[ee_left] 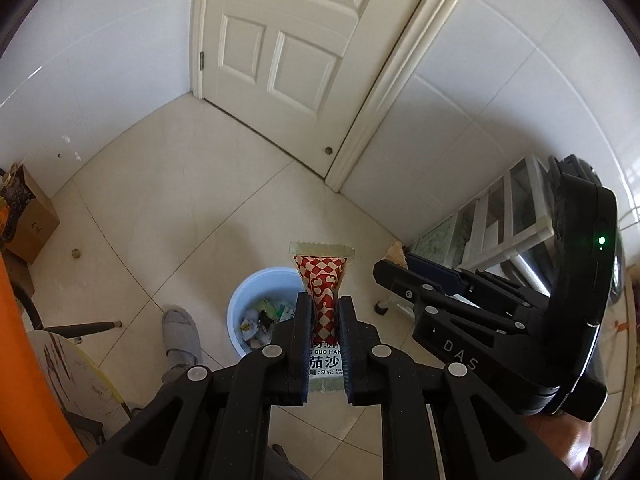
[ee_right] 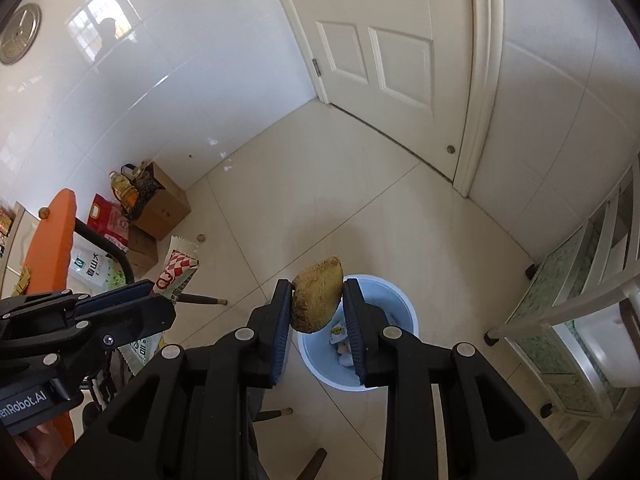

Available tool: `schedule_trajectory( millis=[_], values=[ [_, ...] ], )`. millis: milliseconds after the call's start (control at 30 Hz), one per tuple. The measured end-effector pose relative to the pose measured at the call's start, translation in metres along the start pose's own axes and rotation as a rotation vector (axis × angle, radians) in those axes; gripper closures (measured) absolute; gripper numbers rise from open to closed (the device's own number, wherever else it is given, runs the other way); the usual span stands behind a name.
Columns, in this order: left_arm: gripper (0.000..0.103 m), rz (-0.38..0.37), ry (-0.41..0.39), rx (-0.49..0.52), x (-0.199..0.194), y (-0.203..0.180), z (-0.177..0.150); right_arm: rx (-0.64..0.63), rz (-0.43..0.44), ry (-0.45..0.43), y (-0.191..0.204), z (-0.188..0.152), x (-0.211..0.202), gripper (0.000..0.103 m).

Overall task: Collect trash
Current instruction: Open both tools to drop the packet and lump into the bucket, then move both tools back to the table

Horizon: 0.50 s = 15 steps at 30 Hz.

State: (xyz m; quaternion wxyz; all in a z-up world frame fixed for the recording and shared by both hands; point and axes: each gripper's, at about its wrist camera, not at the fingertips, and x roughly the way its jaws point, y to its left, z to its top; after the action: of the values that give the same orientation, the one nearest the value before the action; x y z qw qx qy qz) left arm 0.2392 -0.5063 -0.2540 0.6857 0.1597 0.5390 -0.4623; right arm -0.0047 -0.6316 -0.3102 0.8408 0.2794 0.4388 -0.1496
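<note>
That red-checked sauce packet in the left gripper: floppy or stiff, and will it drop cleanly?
The sauce packet stands upright above the left gripper, so it seems fairly stiff. It looks thin and light, so it may flutter past the bin.

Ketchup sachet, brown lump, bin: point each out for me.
Ketchup sachet (ee_left: 320, 280): left wrist view, red-checkered part above the claw.
Brown lump (ee_right: 317, 299): right wrist view, its middle.
Blue bin (ee_right: 404, 300): right wrist view, far rim.

The packet (ee_left: 323, 292) is red-and-white checked. The bin (ee_right: 404, 308) is pale blue. The husk (ee_right: 318, 300) is brown; the door (ee_left: 280, 48) is white.
</note>
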Motion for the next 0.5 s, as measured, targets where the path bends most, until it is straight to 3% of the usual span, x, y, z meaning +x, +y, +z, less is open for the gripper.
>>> schedule_trajectory(
  millis=[67, 100, 133, 200, 233, 267, 433, 500],
  values=[
    [0.086, 0.023, 0.025, 0.008, 0.017, -0.005, 0.019, 0.016, 0.006, 0.02, -0.005, 0.0, 0.01, 0.075],
    [0.074, 0.034, 0.041, 0.01, 0.024, -0.005, 0.024, 0.016, 0.002, 0.033, -0.006, 0.0, 0.016, 0.075],
    [0.054, 0.04, 0.051, 0.008, 0.032, -0.008, 0.028, 0.017, -0.01, 0.045, -0.007, 0.001, 0.021, 0.07],
    [0.031, 0.067, 0.046, 0.001, 0.038, -0.008, 0.036, 0.033, -0.015, 0.053, -0.011, 0.001, 0.027, 0.05],
    [0.029, 0.074, 0.036, -0.001, 0.038, -0.009, 0.036, 0.043, -0.015, 0.052, -0.011, -0.001, 0.027, 0.035],
    [0.029, 0.076, 0.03, -0.004, 0.039, -0.009, 0.038, 0.053, -0.025, 0.05, -0.013, -0.002, 0.028, 0.027],
    [0.023, 0.107, 0.002, -0.024, 0.035, -0.007, 0.04, 0.075, -0.06, 0.038, -0.016, -0.002, 0.026, 0.0],
    [0.019, 0.13, -0.027, -0.028, 0.028, -0.007, 0.038, 0.079, -0.075, 0.035, -0.016, -0.002, 0.022, 0.0]
  ],
)
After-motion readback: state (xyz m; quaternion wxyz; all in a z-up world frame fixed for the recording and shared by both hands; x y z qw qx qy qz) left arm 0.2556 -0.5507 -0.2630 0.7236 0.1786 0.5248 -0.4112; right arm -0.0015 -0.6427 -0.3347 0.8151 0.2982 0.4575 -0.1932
